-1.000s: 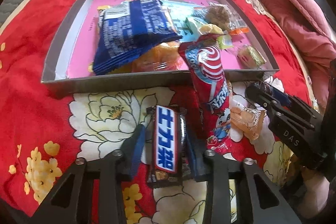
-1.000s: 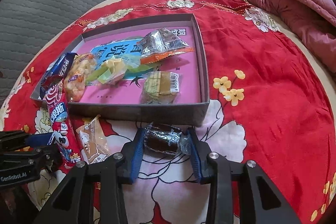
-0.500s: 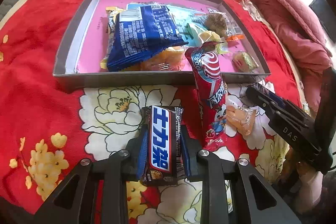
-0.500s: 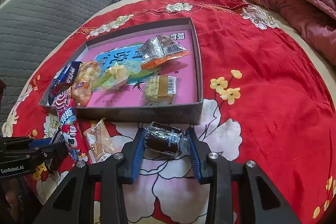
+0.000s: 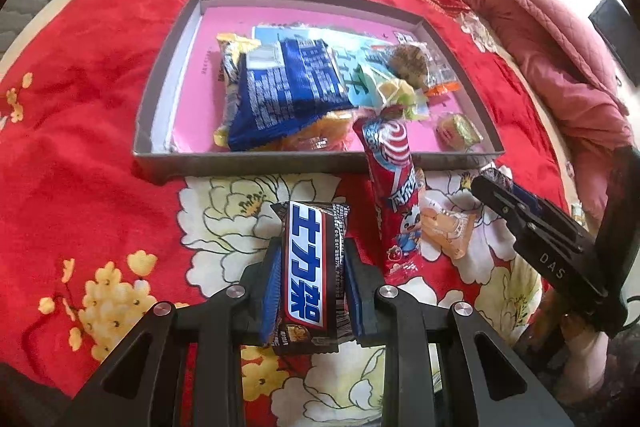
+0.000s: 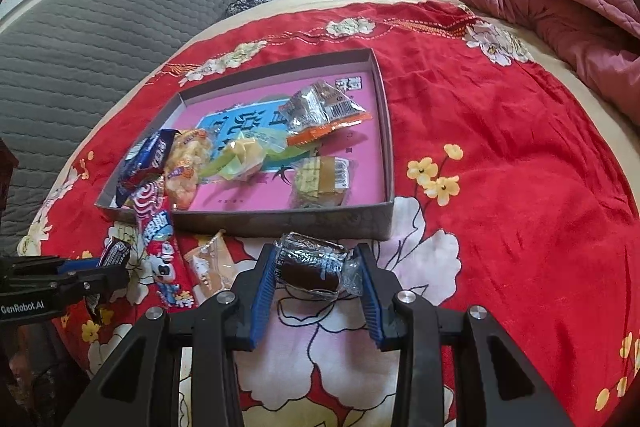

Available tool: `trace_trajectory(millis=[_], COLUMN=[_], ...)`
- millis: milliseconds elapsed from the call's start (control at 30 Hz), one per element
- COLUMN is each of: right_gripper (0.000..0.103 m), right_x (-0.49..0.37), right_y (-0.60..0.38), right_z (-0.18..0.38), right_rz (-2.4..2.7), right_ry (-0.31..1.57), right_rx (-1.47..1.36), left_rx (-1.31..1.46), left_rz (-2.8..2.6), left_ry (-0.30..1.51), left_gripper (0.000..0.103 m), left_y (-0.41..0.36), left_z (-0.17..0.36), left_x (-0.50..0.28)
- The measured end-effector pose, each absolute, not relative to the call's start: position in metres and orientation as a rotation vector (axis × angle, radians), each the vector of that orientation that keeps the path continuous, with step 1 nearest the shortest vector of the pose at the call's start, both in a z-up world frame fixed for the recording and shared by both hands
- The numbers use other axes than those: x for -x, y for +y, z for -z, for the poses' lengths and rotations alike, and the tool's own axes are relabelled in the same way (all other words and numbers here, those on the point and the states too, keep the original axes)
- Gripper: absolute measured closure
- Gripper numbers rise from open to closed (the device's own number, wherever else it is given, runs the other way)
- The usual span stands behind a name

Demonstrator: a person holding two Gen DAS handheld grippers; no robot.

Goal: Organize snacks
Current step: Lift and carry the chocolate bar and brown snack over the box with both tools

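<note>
Most snacks already sit in the pink-lined box (image 5: 160, 99). Left claw (image 5: 312, 291) is clamped on a chocolate bar (image 5: 310, 267), right claw (image 6: 316, 275) hugs a dark wrapped cake (image 6: 310, 265), probably gripped. Red candy tube (image 5: 394, 187) leans on the box rim; small peach packet (image 5: 446, 227) lies on the bed, both left to do.

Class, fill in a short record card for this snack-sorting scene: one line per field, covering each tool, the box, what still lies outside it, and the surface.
Left tool: shut on chocolate bar
Right tool: shut on dark wrapped cake
Box: grey walls, pink floor, open top, several snacks inside
Blue packet: in box, on top of other snacks
Red candy tube: leaning over the box's near wall, lower end on cloth
Orange packet: outside box, beside tube
Surface: red flowered cloth
</note>
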State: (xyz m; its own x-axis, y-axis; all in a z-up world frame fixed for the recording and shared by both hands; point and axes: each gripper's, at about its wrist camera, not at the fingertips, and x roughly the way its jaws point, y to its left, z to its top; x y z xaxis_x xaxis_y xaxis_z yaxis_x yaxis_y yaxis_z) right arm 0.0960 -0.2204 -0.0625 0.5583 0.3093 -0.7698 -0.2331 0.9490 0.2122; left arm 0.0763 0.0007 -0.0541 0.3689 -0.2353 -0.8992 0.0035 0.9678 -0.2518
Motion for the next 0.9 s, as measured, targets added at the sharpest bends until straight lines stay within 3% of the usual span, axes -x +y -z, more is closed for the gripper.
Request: trace_trajectory(millis=[900], right_gripper=[0.064], right_x=[-0.089], right_y=[-0.22], right_z=[0.033], right_rz=[-0.386], right_ry=[0.793], right_rx=[-0.122], left_rx=[0.212], left_rz=[0.064], left_ry=[1.091], left_gripper=[0.074], left_y=[0.024], left_z=[0.019], left_x=[-0.078])
